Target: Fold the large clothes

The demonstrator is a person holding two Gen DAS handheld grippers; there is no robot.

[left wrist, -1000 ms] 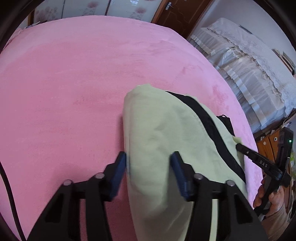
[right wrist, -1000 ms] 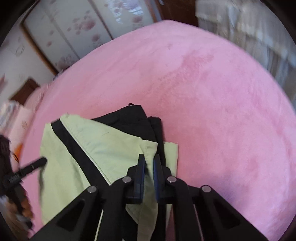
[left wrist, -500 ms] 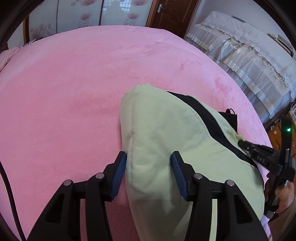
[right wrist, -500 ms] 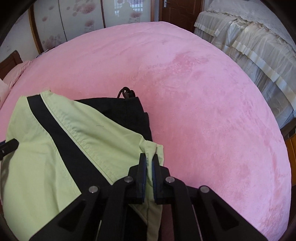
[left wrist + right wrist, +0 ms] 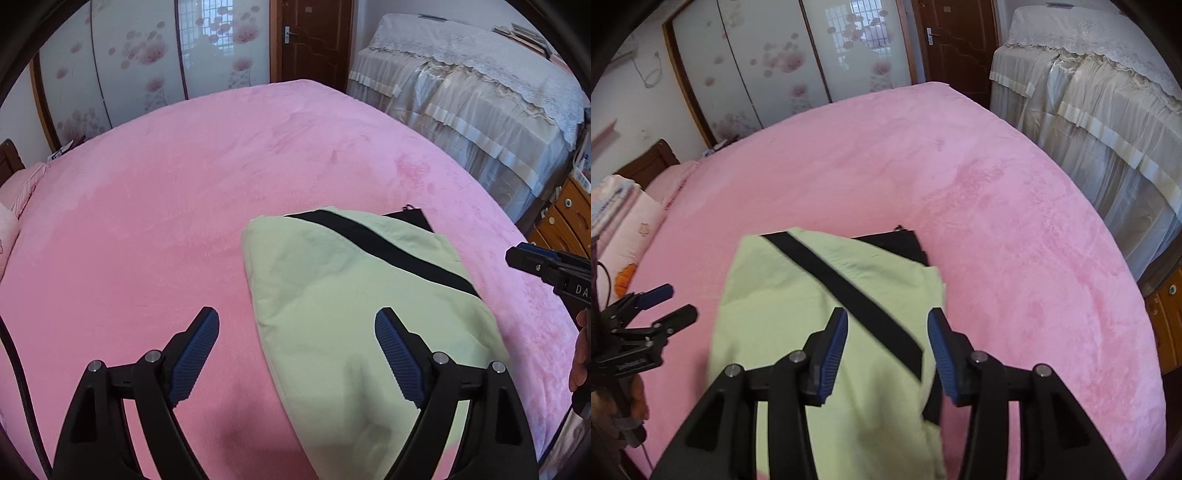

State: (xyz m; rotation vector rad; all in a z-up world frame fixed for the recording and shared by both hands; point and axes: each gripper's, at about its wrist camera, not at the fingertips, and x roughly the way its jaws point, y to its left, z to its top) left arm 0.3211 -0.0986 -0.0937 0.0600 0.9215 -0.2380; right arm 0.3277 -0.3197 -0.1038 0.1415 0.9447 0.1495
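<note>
You are letting go after a fold: both the left tongs (image 5: 297, 339) and right tongs (image 5: 886, 339) are opening, pinching nothing, above the folded garment (image 5: 354, 295) lying on the pink bed (image 5: 166, 203). Next, pick an edge for another fold.

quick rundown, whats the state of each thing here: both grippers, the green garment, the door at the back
left gripper: jaws opening, pads clear of the cloth
right gripper: jaws opening, nothing pinched between the pads
green garment: folded into a compact bundle, lying flat on the pink bed cover, black stripe across the top
door: closed
</note>
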